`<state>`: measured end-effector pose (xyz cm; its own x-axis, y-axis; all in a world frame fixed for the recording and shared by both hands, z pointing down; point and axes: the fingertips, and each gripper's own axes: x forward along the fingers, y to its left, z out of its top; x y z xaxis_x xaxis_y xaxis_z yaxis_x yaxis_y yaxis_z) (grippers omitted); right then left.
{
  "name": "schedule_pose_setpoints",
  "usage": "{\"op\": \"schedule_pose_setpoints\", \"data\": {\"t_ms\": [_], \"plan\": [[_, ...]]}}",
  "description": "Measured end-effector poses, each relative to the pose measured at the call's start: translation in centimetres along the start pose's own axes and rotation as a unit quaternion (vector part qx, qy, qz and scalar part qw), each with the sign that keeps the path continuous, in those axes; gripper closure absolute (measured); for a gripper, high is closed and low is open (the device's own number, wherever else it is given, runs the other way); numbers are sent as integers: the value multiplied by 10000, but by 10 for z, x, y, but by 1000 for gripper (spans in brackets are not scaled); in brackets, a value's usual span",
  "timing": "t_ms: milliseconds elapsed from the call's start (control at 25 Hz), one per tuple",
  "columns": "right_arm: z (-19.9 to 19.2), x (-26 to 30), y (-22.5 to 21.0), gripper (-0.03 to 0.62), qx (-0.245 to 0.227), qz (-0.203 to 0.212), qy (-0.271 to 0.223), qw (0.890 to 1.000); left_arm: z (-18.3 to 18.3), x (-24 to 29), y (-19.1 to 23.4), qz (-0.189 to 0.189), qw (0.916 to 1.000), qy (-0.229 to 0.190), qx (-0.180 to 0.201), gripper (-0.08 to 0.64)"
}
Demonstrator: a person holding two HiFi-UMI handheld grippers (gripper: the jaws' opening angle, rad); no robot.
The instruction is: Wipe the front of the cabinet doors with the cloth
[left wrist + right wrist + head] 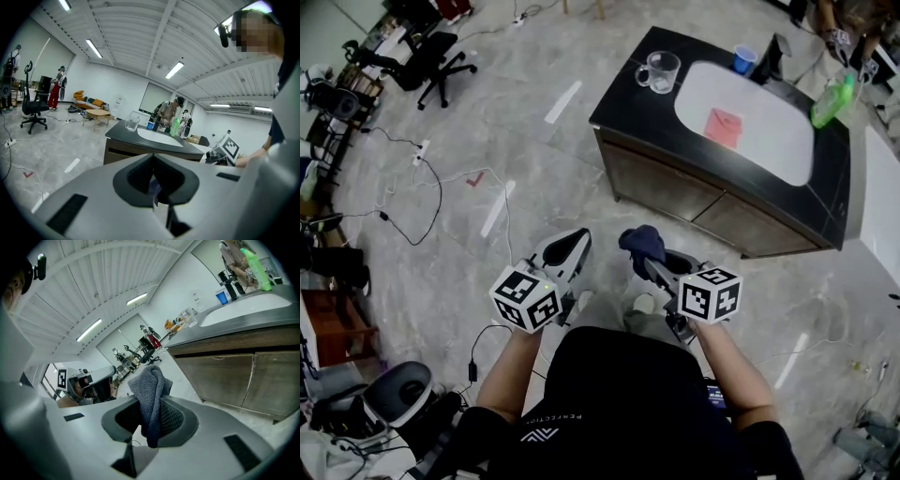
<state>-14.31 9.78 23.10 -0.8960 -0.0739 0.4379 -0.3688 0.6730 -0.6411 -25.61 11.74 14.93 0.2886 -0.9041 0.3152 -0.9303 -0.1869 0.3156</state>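
The cabinet stands ahead of me on the right, its brown doors [689, 192] under a black counter [623, 98]. They show again in the right gripper view as brown doors [234, 373]. My right gripper [647, 261] is shut on a dark blue cloth [642, 242], a short way in front of the doors and not touching them. A fold of the cloth [149, 392] sticks up between the jaws. My left gripper [572, 244] is held beside it, jaws shut with nothing in them, and from the left gripper [153, 164] the cabinet's counter [123, 133] lies ahead.
On the counter are a white sink [769, 141] with a red cloth [724, 127] in it, a glass mug [659, 70], a blue cup [743, 59] and a green bottle [832, 100]. A person stands behind the counter. An office chair [431, 56] and cables [412, 202] are at the left.
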Motion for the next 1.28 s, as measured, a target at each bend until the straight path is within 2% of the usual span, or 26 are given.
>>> {"op": "schedule_pose_setpoints", "data": {"t_ms": [200,360,480,640,960,1280], "plan": [[8,-4,-30,506,217,-354,-58,9991,0,36,5,-300,9993,204,28,561],[16,14,-45,506,401,-585,-114,9974,5,53,19,-620,9975,330,40,561],[24,35,-55,506,490,-764,-147,9958,4,65,40,-766,9960,440,117,561],[31,63,-58,506,600,-964,-165,9934,0,76,74,-953,9935,622,-33,561],[45,143,-65,506,635,-1118,-119,9916,-1,92,150,-1034,9910,835,-140,561],[52,206,-81,506,786,-1246,-253,9888,-20,117,198,-1194,9876,1017,-99,561]]}}
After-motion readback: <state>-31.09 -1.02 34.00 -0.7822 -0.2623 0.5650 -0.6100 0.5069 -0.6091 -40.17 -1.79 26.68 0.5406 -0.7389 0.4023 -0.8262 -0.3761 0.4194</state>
